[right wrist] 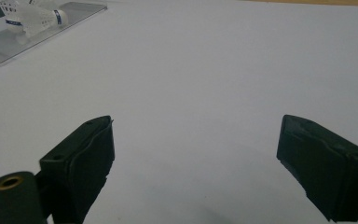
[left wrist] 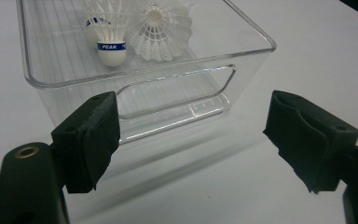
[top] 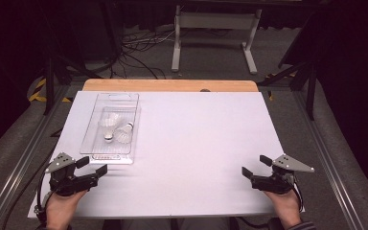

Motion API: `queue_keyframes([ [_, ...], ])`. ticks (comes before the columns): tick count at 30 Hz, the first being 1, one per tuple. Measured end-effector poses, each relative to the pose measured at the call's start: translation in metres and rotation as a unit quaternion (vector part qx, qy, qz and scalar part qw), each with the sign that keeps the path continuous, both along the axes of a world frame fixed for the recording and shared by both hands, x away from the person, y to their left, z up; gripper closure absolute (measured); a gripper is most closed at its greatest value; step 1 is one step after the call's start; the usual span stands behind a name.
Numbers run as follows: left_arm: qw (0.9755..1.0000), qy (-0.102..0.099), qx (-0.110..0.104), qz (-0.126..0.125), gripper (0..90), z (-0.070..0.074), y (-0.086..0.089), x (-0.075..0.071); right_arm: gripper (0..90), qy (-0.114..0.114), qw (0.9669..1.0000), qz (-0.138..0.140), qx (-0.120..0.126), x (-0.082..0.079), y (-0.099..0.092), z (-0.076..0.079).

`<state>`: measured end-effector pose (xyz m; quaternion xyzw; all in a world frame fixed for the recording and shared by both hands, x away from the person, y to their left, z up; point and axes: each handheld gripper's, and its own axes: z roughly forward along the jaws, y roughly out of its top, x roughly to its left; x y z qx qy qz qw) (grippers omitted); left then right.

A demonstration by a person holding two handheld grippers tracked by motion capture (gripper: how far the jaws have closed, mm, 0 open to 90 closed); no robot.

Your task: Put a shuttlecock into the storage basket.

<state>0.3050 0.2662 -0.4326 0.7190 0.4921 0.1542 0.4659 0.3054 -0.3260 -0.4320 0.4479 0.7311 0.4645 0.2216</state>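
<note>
Item 1: clear plastic bin, rectangular, standing on the white tabletop at about ten o'clock from the tabletop's middle in the high view. Long axis runs from six to twelve o'clock, leaning slightly toward one. A handle slot is cut into the near end wall, as the left gripper view shows.

Contents of item 1: two white shuttlecocks, touching or nearly so, in the middle of the bin.
- Feather shuttlecock: cork base carries a blue band lettered PEAK. In the high view it lies on its side, cork toward six o'clock, skirt toward twelve.
- Mesh-skirted shuttlecock: lies beside the first, at its four o'clock; cork toward one o'clock, skirt toward seven.

Item 2: left tongs, released, jaws spread wide and empty, lying just short of the bin's near end at seven o'clock on the tabletop, aimed at the handle slot without touching it.

Item 3: right tongs, released, jaws wide and empty over bare tabletop at five o'clock, well apart from the bin, which appears far off at ten o'clock in the right gripper view.
</note>
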Motion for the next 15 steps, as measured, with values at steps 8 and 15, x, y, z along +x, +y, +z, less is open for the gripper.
queue_keyframes([
  [8, 0.9999, 0.012, 0.002, -0.004, 18.5, -0.0023, -0.0009, 0.0020, 11.5, -0.003, 1.0000, 0.002, 0.003, -0.0023, 0.0009, 0.0006],
  [15, 0.9999, 0.012, -0.003, -0.006, 18.5, -0.0023, -0.0007, 0.0021, 11.5, -0.006, 1.0000, 0.002, 0.004, -0.0025, 0.0008, 0.0009],
])
